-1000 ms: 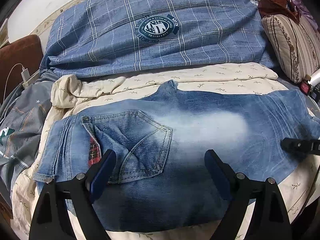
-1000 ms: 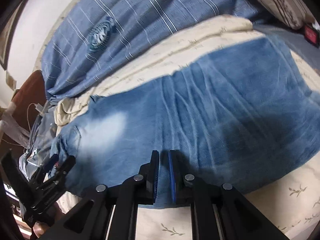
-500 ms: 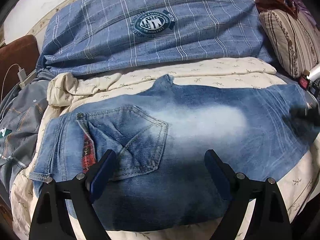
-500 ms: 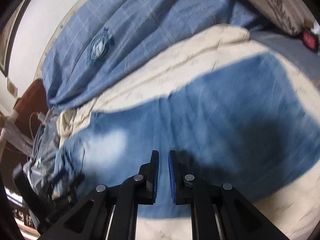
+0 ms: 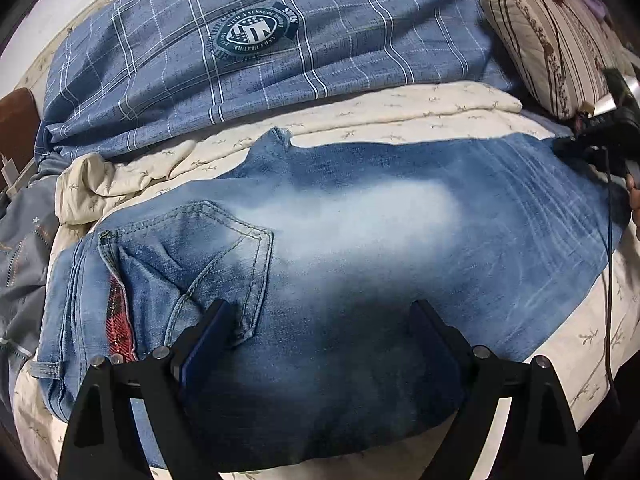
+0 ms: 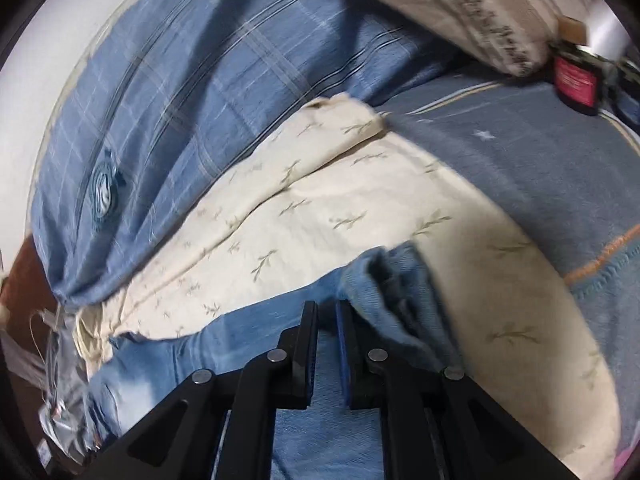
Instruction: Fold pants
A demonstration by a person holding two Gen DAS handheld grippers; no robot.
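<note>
A: Bed first. Cream sheet (image 5: 400, 108) under everything, plaid duvet (image 5: 280, 52) behind. Jeans (image 5: 360, 248) lie flat across the sheet, already doubled, back pocket (image 5: 208, 264) up.

B: What's changed?

A: Right gripper (image 6: 327, 320) has travelled from mid-leg out to the hem end (image 6: 396, 280). Jaws narrow, denim seemingly pinched between; blurred, can't be sure.

B: Left gripper (image 5: 320, 344)?

A: Still hovering wide over the seat, holding nothing. Likely the next fold starts from that hem.

Motion-blurred striped pillow (image 6: 460, 8), jeans (image 6: 332, 432) cut off
</note>
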